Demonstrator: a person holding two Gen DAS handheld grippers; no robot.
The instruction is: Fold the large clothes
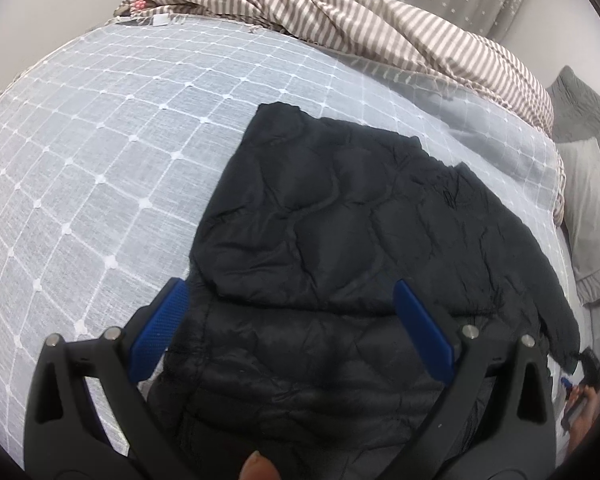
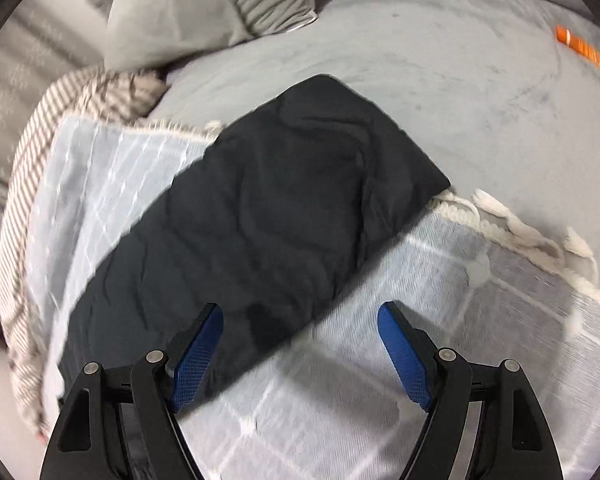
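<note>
A black quilted jacket [image 1: 340,240] lies folded over on a pale blue checked blanket [image 1: 100,160]. My left gripper [image 1: 292,328] is open and hovers just above the jacket's near part, its blue pads either side of a fold. In the right wrist view the jacket [image 2: 268,208] lies as a long dark band across the blanket [image 2: 440,320]. My right gripper [image 2: 300,348] is open and empty, above the jacket's near edge and the blanket. The right gripper also shows small at the left wrist view's lower right [image 1: 588,376].
A brown-and-white striped cloth [image 1: 340,12] is bunched along the blanket's far edge. Grey pillows [image 2: 220,0] and a grey bedspread [image 2: 460,80] lie beyond. An orange object [image 2: 584,52] sits at the far right. The blanket's fringe [image 2: 520,224] marks its edge.
</note>
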